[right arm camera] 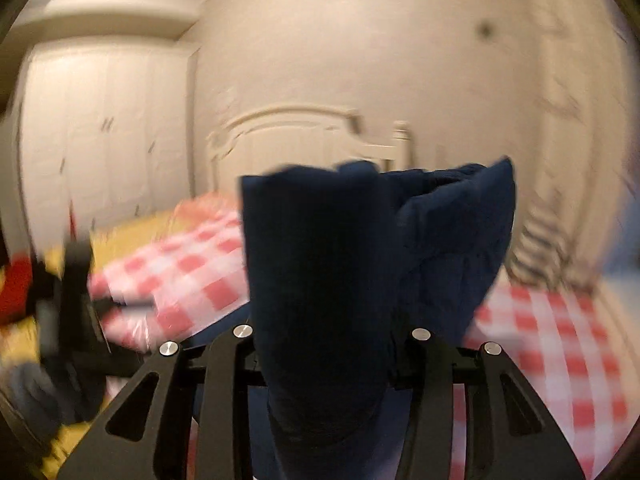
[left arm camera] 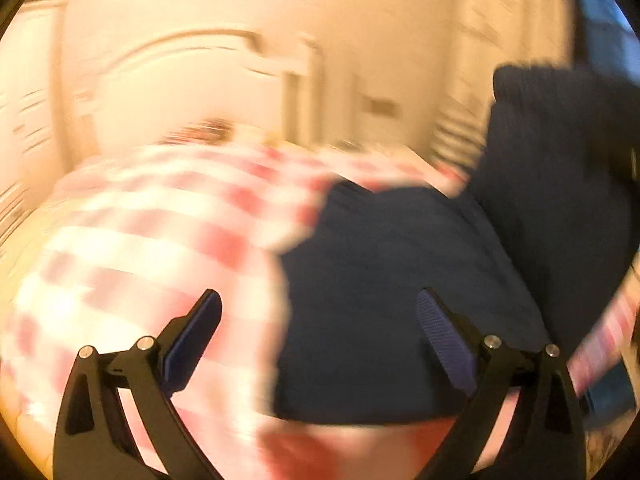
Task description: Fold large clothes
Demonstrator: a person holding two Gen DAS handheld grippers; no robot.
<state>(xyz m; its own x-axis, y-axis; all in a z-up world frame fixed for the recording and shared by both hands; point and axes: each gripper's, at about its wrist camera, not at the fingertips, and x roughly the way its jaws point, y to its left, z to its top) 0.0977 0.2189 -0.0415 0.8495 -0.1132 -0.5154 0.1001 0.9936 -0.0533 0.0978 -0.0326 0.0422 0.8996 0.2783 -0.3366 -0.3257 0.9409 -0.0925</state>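
Right wrist view shows your right gripper (right arm camera: 322, 332) clamped on a raised fold of the dark navy fabric garment (right arm camera: 320, 264); the rest lies on the red-and-white checked bedcover (left arm camera: 160, 232), ahead and right of your spread, empty left gripper (left arm camera: 318, 300); your left is nearer the flat part.

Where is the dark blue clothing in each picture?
Left wrist view: the navy garment lies spread on the checkered cover, centre to right, with one part lifted at the upper right; the open left gripper hovers above it.
Right wrist view: it fills the centre, bunched in the right gripper.
Shared landmark: the white headboard.
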